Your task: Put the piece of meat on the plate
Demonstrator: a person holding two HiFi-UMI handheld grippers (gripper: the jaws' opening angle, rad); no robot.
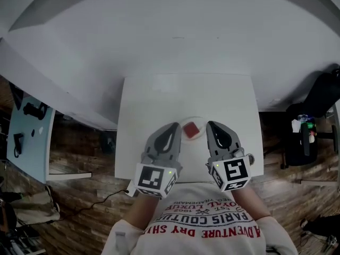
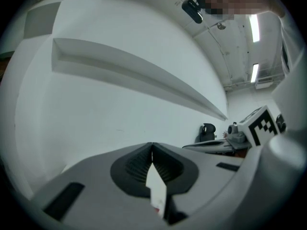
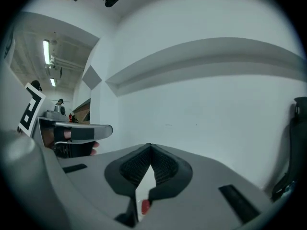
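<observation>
Above the meat (image 1: 191, 130), left tool (image 1: 173, 126) and right tool (image 1: 211, 125) hover level, both pressed together.

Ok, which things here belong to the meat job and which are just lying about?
Belong to the job:
piece of meat, lying on the plate; white table; left hand-held gripper and right hand-held gripper, both shut and empty.

Just lying about:
black bag; bottles; pale blue side table; floor cable.
</observation>
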